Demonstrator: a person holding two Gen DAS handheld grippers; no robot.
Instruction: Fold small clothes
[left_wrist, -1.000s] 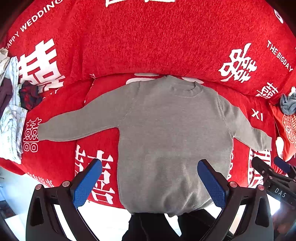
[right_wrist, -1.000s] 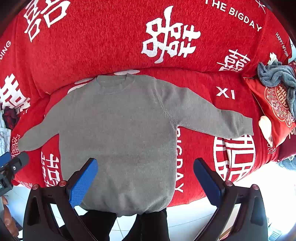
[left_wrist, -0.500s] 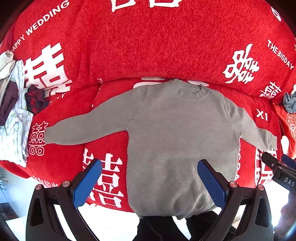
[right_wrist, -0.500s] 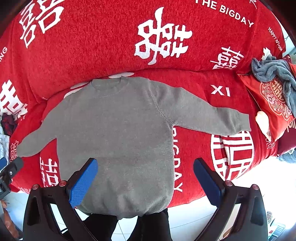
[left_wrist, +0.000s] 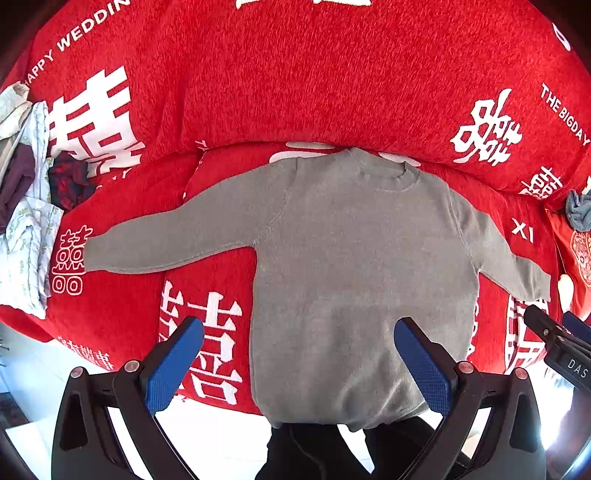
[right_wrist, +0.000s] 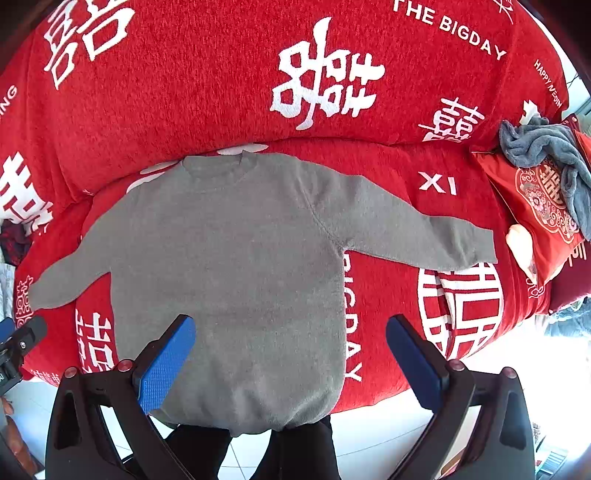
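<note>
A small grey sweater (left_wrist: 354, 266) (right_wrist: 236, 266) lies flat on a red sofa seat, neck toward the backrest, both sleeves spread out sideways, hem hanging over the front edge. My left gripper (left_wrist: 299, 332) hovers open above the sweater's lower left part, nothing between its blue pads. My right gripper (right_wrist: 290, 330) hovers open above the lower right part, also empty. The right gripper's tip (left_wrist: 554, 336) shows at the right edge of the left wrist view, and the left gripper's tip (right_wrist: 22, 339) at the left edge of the right wrist view.
A red cover with white characters drapes the sofa (left_wrist: 295, 74) (right_wrist: 184, 74). A pile of clothes (left_wrist: 26, 206) lies at the left end. A red cushion (right_wrist: 543, 206) with a grey cloth (right_wrist: 546, 147) on it sits at the right end. Dark trouser legs (left_wrist: 332, 450) stand below the hem.
Both grippers have drawn back and shifted slightly, so the sweater sits a little farther away in both views. The sweater itself has not moved, and both stay open.
</note>
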